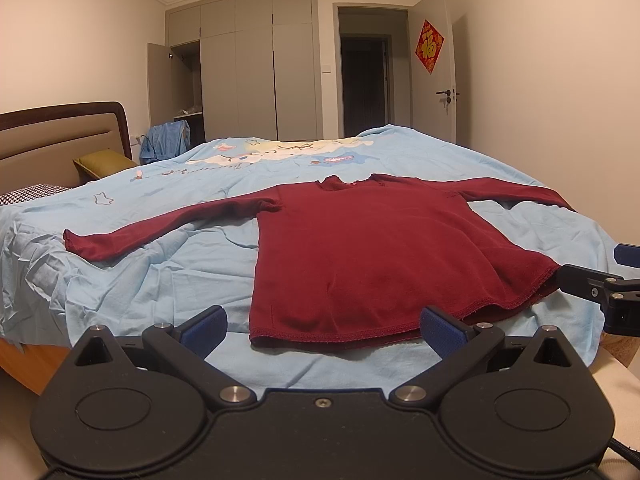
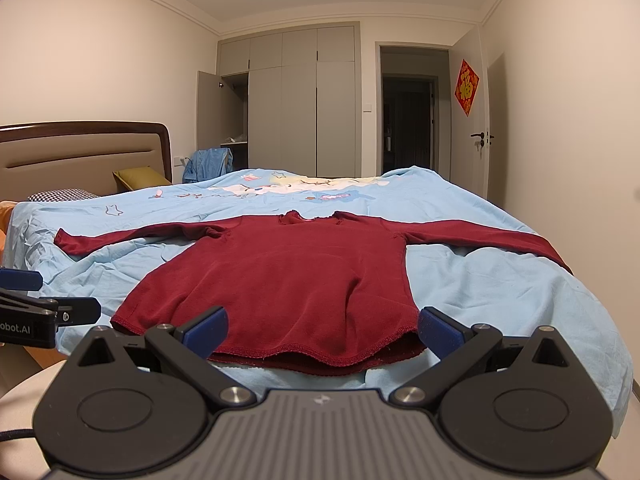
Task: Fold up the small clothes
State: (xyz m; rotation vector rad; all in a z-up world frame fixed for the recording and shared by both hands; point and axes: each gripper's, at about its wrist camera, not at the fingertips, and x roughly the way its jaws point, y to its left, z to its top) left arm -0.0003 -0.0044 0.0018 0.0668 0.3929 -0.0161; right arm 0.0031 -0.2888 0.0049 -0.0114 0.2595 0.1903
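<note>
Blue-padded black left gripper (image 1: 323,327), jaws apart, hovers at the hem of a dark red long-sleeved knit top (image 1: 360,256) spread flat, sleeves outstretched, on a light blue cartoon-print bedsheet (image 1: 160,272). From the right wrist, the right gripper (image 2: 322,328), also apart, faces the top's (image 2: 288,280) rippled hem.

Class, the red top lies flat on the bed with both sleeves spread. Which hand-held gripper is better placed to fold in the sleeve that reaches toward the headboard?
Probably the left hand-held gripper: it is open at the hem of the red top on the side of that sleeve. The right hand-held gripper is farther away.
</note>
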